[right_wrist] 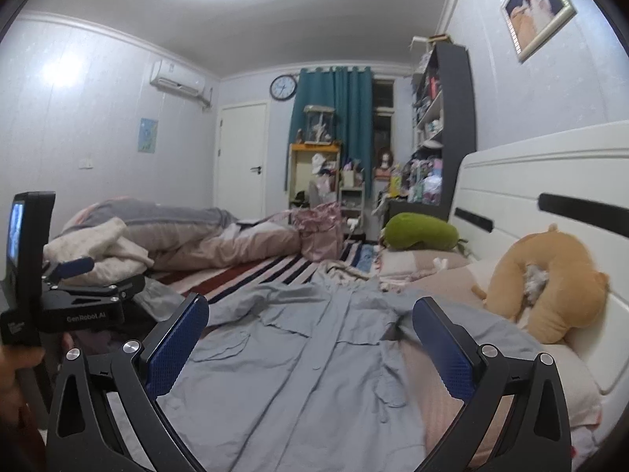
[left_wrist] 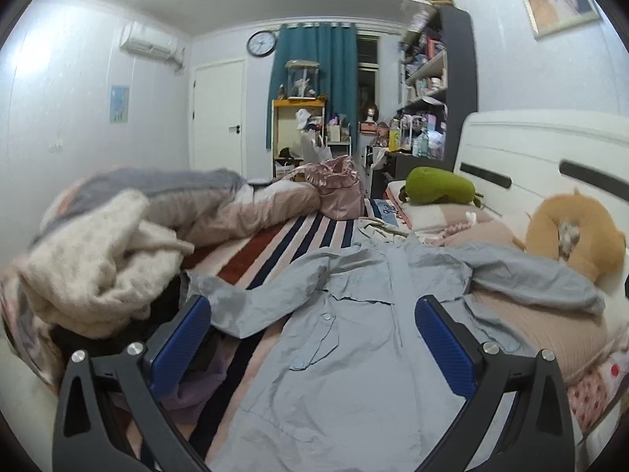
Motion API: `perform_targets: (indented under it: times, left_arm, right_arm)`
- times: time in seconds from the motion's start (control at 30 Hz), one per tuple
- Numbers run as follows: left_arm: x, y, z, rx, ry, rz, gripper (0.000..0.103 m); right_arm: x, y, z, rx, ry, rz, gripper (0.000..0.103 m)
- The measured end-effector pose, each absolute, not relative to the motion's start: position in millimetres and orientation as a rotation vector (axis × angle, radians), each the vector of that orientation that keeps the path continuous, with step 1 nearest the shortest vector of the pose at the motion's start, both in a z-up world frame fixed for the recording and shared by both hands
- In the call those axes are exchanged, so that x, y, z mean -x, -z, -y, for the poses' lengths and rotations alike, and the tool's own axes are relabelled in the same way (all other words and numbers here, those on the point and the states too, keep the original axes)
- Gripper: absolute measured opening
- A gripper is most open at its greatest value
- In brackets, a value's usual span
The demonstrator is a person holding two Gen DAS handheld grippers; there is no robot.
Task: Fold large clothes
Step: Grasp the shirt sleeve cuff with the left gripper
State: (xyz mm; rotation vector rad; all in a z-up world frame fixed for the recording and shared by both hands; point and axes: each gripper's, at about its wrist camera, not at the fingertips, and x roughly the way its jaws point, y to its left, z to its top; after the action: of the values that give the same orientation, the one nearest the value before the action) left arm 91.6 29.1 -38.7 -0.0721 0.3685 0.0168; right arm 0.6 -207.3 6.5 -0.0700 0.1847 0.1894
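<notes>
So the pale blue shirt (left_wrist: 354,354) is laid out front-up on the striped bed (left_wrist: 298,232), with its long axis running straight away from both grippers toward the far end of the room, collar end farthest off. The left hand-held gripper (left_wrist: 314,338) is held spread wide with nothing between the blue pads, hovering over the lower body of the shirt, a bit left of the button line. The right hand-held gripper (right_wrist: 310,338) is likewise spread and empty, poised over the shirt's right half. One sleeve (left_wrist: 251,306) is flung out to the left and is nearer the left gripper; the other sleeve (left_wrist: 542,275) is draped to the right over a pink pillow (left_wrist: 550,334), so that one is probably best taken by the right. Room is tight on both sides: a cream blanket heap (left_wrist: 98,267) is crowded against the left sleeve, and an orange plush (right_wrist: 550,287) sits just past the right one by the headboard (right_wrist: 530,173). The striped stretch beyond the collar looks like the only open space.
</notes>
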Motion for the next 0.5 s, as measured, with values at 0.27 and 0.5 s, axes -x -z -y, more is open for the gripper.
perform_targets:
  times: [0.27,0.5]
  left_arm:
    - [-164.8,106.8,-115.0,0.22,0.004,-0.556,0.099]
    - [-214.2,158.6,-154.3,0.349,-0.029,-0.666,0.073]
  right_arm:
    - [-87.5,45.4,211.8,0.023,-0.268,-0.336,0.103]
    - [-136.6,97.5,232.5,-0.089,-0.273,-0.457,0.103]
